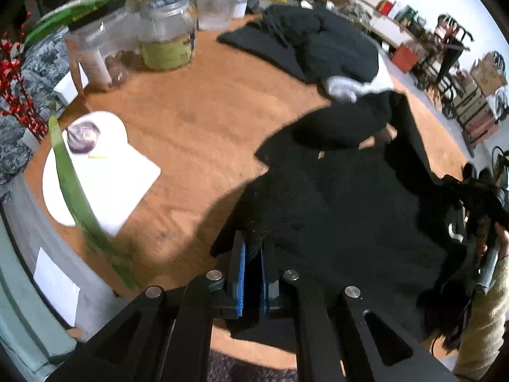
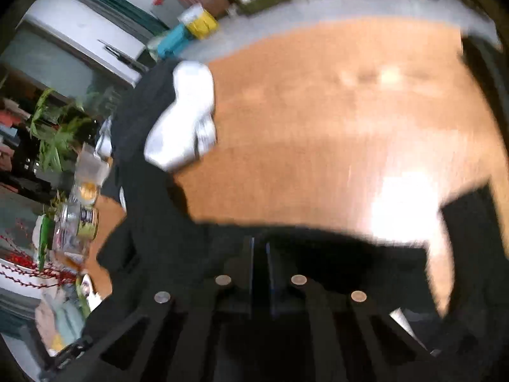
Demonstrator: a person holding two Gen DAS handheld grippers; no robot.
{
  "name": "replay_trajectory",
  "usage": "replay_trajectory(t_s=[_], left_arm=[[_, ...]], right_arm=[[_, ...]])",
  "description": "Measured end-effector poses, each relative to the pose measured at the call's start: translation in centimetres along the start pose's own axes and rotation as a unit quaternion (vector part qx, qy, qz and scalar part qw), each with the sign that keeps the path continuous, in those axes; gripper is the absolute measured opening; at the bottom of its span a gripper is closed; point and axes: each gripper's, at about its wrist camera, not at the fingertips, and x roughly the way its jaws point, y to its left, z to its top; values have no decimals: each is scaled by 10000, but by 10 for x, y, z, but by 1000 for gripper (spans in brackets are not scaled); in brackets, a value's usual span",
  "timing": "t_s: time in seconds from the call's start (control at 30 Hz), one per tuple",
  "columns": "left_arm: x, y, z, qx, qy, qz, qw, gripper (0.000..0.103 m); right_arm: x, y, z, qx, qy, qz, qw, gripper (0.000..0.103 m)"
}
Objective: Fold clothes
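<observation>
Left gripper: your left gripper (image 1: pixel 253 251) points steeply down at the table and its blue-padded jaws are pinched on a ribbed edge of the black garment (image 1: pixel 343 210).
Right gripper: your right gripper (image 2: pixel 259 248) has its jaws drawn nearly together over dark cloth; the right wrist view is too blurred to tell whether any fabric is caught between them.
Right hand: in the left wrist view your right hand (image 1: pixel 496 238) shows at the far right edge, in a pale knit sleeve (image 1: pixel 486 324), holding the other tool among bunched black fabric.
Black garment: it lies spread over the near right part of the round wooden table (image 1: pixel 191 121), with a rolled fold (image 1: pixel 340 127) humped up on its far side.
White cloth: a small white cloth (image 1: pixel 342 87) lies just beyond that fold, touching the dark pile behind it.
Second pile: more black clothes (image 1: pixel 311 41) are heaped at the far side of the table, apart from the garment you hold.
Cutting board: a white board (image 1: pixel 105 187) sits on the left of the table, with half a red onion (image 1: pixel 83 136) on its far end.
Green leaf: a long leaf (image 1: pixel 76 197) crosses in front of the board.
Jars: clear jars (image 1: pixel 167 36) stand together at the far left of the table.
Room: shelves and boxes (image 1: pixel 477 95) line the wall to the right, blurred.
</observation>
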Motion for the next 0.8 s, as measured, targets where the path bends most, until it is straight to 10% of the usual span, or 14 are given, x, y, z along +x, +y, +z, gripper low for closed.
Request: replay_trajectory(t_s=[0.37, 0.47, 0.53, 0.63, 0.7, 0.8], left_arm=[[46, -82, 134, 98, -1047, -363, 9938, 10], [89, -95, 170, -283, -664, -450, 9964, 15], [100, -94, 176, -580, -233, -700, 9956, 31], [79, -76, 154, -988, -239, -2094, 9725, 78], [58, -62, 131, -1053, -325, -2644, 9581, 79], [40, -46, 88, -763, -534, -2408, 9661, 79]], right_arm=[[-79, 2, 136, 551, -2597, -744, 9613, 10], [-69, -6, 148, 800, -2820, -1186, 9487, 73], [-59, -13, 141, 840, -2489, -1138, 9581, 78], [-48, -23, 108, 518, -1618, -508, 9842, 76], [-53, -23, 67, 159, -1281, -162, 9915, 75], [-58, -10, -11, -624, -1039, 170, 9925, 75]])
